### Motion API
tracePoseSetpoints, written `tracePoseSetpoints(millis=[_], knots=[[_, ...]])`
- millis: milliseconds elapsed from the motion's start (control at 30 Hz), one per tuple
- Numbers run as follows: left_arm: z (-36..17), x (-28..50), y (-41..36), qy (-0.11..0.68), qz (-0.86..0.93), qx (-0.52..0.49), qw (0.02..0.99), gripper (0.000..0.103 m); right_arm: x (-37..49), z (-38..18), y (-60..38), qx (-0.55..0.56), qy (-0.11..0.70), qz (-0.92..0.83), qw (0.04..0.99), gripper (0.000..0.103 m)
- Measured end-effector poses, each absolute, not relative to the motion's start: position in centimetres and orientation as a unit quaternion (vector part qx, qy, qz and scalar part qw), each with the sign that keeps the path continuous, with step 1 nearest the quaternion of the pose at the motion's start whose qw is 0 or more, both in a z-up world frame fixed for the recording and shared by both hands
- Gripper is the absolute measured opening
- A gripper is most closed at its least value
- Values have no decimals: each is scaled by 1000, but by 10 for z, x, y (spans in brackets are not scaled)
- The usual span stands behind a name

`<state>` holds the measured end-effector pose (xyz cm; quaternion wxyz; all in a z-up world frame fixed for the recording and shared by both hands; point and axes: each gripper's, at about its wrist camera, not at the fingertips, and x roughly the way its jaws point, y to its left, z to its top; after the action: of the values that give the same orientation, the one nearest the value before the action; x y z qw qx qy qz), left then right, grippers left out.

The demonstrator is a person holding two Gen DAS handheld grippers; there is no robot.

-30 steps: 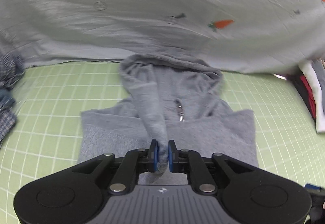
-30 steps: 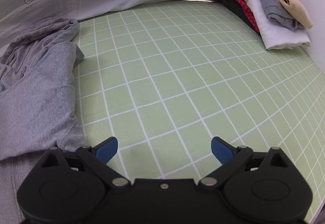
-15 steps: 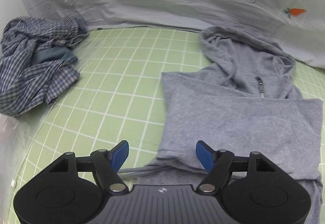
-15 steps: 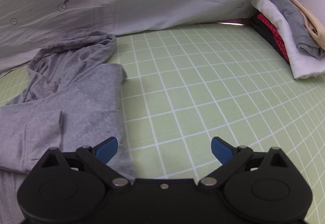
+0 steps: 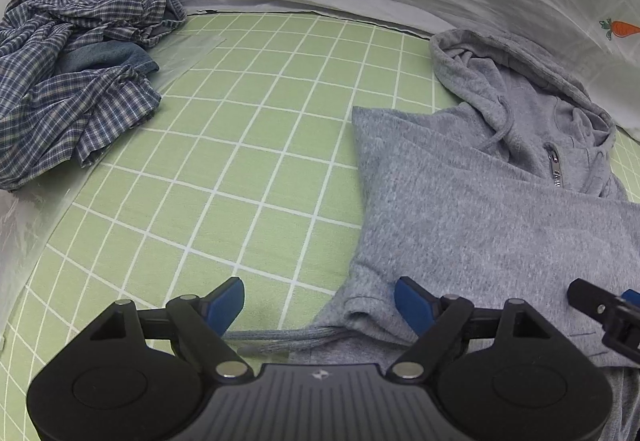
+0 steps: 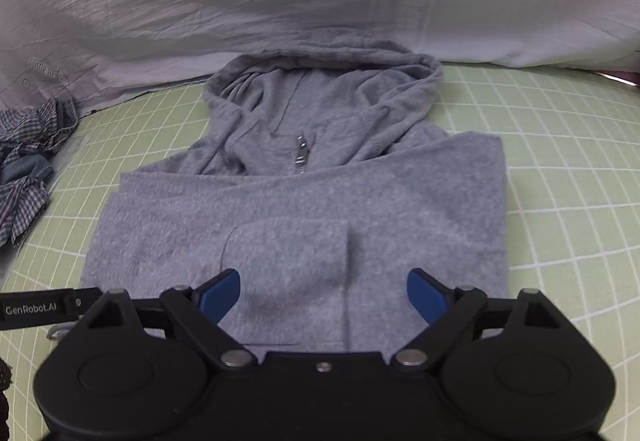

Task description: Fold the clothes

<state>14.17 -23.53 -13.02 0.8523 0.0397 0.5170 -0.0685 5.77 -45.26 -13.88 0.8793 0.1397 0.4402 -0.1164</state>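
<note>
the grey hoodie (image 6: 304, 209) lies face up on the green grid mat (image 5: 240, 169) of the bench, hood toward the white sheet (image 6: 320, 21) at the back, both sleeves already folded in across the chest so the body makes a neat rectangle. a checked shirt (image 5: 68, 73) waits crumpled at the far left.

the left tool (image 5: 319, 305) hangs over the hoodie's near left corner, jaws opening, with only the hem edge and a loose drawstring (image 5: 280, 337) below them, nothing pinched. the right tool (image 6: 323, 293) hovers above the lower middle of the body, jaws spread but closing, empty too.

the step looks like taking the bottom hem to fold it up toward the hood. to do it well, each tool should bite the hem near its own corner, catching all layers including the tucked sleeve, with the drawstring left out. lift both corners evenly and carry them level so the fold line stays straight.
</note>
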Motion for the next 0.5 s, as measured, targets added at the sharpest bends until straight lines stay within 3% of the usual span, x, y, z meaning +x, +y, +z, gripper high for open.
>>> tracePoseSetpoints(millis=[67,133,200,300,500], knots=[[-131,142,-234,518,-70,36,852,86,60,-144,-448,138,448,-110,876,82],[-131,142,-233,517,-71,35,852,86,60,-144,-446,131,451,-100,877,69],[-132,142,-233,514,-74,38,854,86,59,-144,-443,123,452,-89,879,44],[-128,139,-235,509,-72,44,856,86,56,-138,-445,114,448,-79,883,19],[-112,132,-243,491,-78,52,866,86,36,-108,-453,103,404,-74,906,13]])
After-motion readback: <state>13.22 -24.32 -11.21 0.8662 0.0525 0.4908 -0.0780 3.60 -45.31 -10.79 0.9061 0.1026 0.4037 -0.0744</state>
